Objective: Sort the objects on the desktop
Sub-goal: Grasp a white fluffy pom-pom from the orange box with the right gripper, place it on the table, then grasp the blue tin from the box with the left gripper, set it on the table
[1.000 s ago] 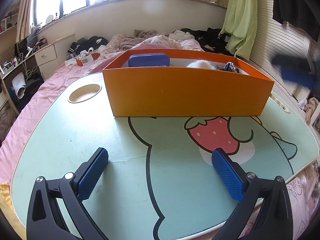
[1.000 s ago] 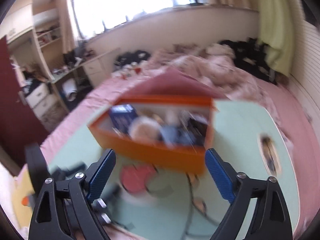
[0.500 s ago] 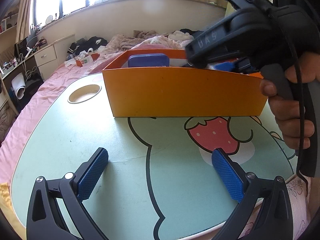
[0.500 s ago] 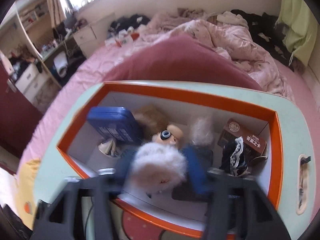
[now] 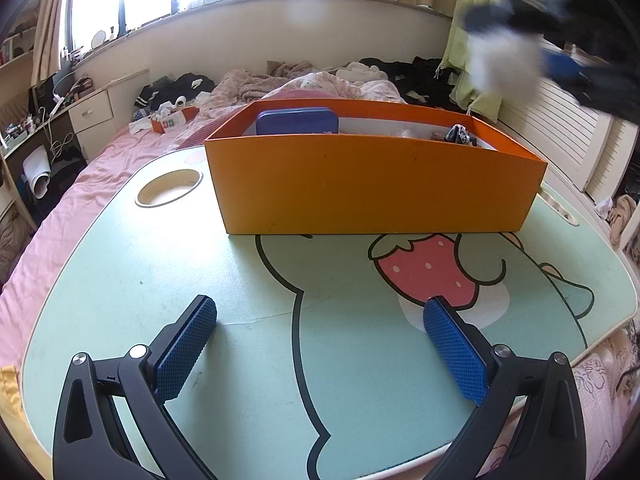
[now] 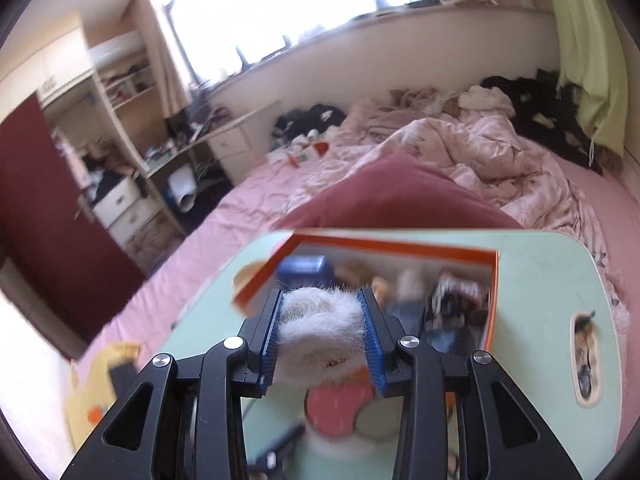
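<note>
My right gripper [image 6: 323, 330] has its fingers [image 6: 370, 338] squeezed in on a white fluffy toy [image 6: 320, 332], gripped across its middle so the soft fur can't slip out. It hangs in the air above the worktop [image 6: 556, 280], up over the near side of the orange box [image 6: 400, 245]; from the left wrist view the fluffy toy [image 5: 502, 62] is a blur high above the box's right end. I judge it is coming out to be sorted onto the worktop. The box [image 5: 376, 184] sits toward the far edge, leaving the near half open as a landing area. A blue tin [image 5: 297, 121] stands in the box's left end, more bits at the right. My left gripper [image 5: 320, 346] waits low over the near edge, fingers [image 5: 454, 350] spread wide, holding nothing, probably parked out of the way.
</note>
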The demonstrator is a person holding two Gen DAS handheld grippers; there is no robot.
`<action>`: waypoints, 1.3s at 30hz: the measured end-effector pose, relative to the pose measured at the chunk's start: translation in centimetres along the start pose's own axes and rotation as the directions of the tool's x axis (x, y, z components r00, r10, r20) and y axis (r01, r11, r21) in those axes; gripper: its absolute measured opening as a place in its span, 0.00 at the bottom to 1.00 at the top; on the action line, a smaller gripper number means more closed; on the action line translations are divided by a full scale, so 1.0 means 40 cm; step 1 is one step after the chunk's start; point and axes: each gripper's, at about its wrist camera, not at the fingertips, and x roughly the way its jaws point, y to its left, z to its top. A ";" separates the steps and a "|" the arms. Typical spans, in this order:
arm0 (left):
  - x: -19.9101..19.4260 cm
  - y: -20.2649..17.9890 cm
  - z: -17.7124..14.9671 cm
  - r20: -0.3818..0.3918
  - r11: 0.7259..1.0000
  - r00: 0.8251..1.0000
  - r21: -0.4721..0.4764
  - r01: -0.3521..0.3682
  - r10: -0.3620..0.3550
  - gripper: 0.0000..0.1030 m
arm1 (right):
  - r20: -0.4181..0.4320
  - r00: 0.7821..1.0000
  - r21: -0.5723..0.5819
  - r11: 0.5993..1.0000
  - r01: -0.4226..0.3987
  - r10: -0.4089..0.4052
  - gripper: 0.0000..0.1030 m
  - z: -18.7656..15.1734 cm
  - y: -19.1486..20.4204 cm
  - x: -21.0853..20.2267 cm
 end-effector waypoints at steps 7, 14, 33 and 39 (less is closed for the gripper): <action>0.000 0.000 0.000 0.001 1.000 1.000 -0.007 -0.005 0.005 1.00 | -0.159 0.987 0.070 0.998 0.006 0.005 0.35 -0.134 -0.044 0.084; 0.001 0.000 0.001 0.001 1.000 1.000 -0.012 -0.009 0.009 1.00 | -0.057 0.998 0.111 0.994 -0.007 0.014 0.73 -0.159 -0.079 0.067; 0.004 0.008 -0.003 0.002 0.999 1.000 -0.027 -0.019 0.019 1.00 | -0.036 0.945 -0.131 0.939 0.317 -0.324 1.00 -0.308 -0.091 0.021; 0.005 0.011 -0.003 -0.005 1.000 1.000 -0.023 -0.013 0.013 1.00 | -0.036 0.946 -0.132 0.940 0.316 -0.323 1.00 -0.308 -0.093 0.021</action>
